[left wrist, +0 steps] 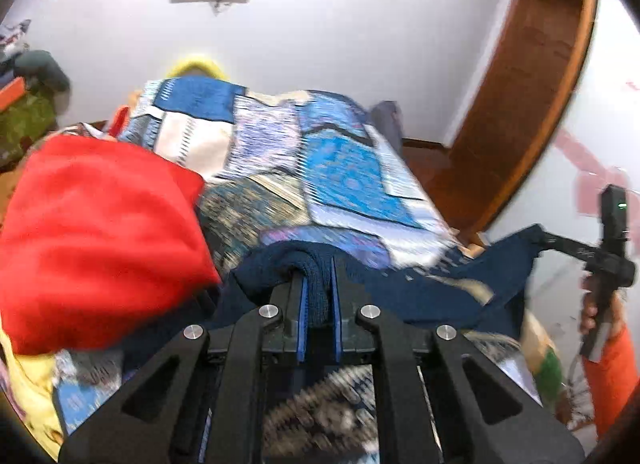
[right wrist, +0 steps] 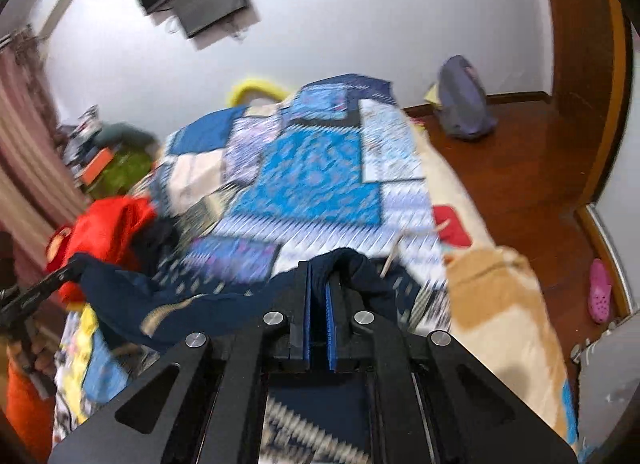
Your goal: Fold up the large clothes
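Note:
A dark navy garment with pale markings (left wrist: 424, 292) hangs stretched between my two grippers above the bed. My left gripper (left wrist: 319, 264) is shut on one bunched edge of it. My right gripper (right wrist: 320, 268) is shut on the other edge (right wrist: 352, 264); the cloth (right wrist: 168, 296) sags to the left between them. The right gripper also shows at the right of the left wrist view (left wrist: 552, 240), and the left gripper at the left edge of the right wrist view (right wrist: 64, 272). Both views are blurred by motion.
A blue patchwork bedspread (left wrist: 312, 160) covers the bed (right wrist: 312, 184). A red garment (left wrist: 100, 240) lies heaped at the left (right wrist: 108, 224). A wooden door frame (left wrist: 532, 96) and wooden floor (right wrist: 520, 168) are to the right, with a grey bag (right wrist: 464, 100) and a pink shoe (right wrist: 600, 292).

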The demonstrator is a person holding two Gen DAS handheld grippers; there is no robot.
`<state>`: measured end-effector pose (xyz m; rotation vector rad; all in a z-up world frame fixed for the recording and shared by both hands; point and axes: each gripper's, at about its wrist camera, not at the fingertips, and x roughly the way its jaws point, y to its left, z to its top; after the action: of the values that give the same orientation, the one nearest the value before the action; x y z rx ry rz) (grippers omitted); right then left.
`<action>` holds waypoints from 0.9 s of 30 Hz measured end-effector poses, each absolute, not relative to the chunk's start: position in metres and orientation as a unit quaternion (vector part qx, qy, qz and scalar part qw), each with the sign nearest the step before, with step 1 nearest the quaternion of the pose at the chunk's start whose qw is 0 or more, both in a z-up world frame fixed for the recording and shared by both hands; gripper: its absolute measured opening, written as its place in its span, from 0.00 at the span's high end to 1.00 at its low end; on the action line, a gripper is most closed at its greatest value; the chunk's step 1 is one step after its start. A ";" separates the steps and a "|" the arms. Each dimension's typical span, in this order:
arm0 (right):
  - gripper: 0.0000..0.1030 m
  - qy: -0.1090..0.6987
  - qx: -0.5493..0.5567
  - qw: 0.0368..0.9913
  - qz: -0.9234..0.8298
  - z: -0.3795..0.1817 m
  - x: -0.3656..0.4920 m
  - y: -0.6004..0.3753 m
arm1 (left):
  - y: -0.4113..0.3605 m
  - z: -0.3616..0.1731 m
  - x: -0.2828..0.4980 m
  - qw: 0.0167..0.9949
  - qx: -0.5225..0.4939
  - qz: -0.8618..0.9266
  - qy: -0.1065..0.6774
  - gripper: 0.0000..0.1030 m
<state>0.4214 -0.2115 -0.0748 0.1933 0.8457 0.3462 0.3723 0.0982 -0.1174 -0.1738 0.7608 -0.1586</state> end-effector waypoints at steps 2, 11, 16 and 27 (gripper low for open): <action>0.95 0.418 0.083 0.893 0.146 -0.080 0.441 -0.207 | 0.103 -0.128 0.399 0.916 -0.081 -0.056 0.390 0.91; 0.65 0.453 0.041 0.888 0.071 -0.101 0.463 -0.194 | 0.111 -0.167 0.440 0.888 -0.101 -0.049 0.445 0.59; 0.62 0.439 0.051 0.890 0.114 -0.089 0.449 -0.184 | 0.114 -0.147 0.426 0.903 -0.119 -0.051 0.410 0.52; 0.62 0.481 -0.019 0.851 0.211 -0.120 0.401 -0.110 | 0.075 -0.167 0.384 0.902 -0.034 -0.059 0.427 0.51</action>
<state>0.4013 -0.1096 -0.1198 -0.0396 1.0128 0.4449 0.3838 0.0754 -0.1668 -0.0695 0.8839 -0.1216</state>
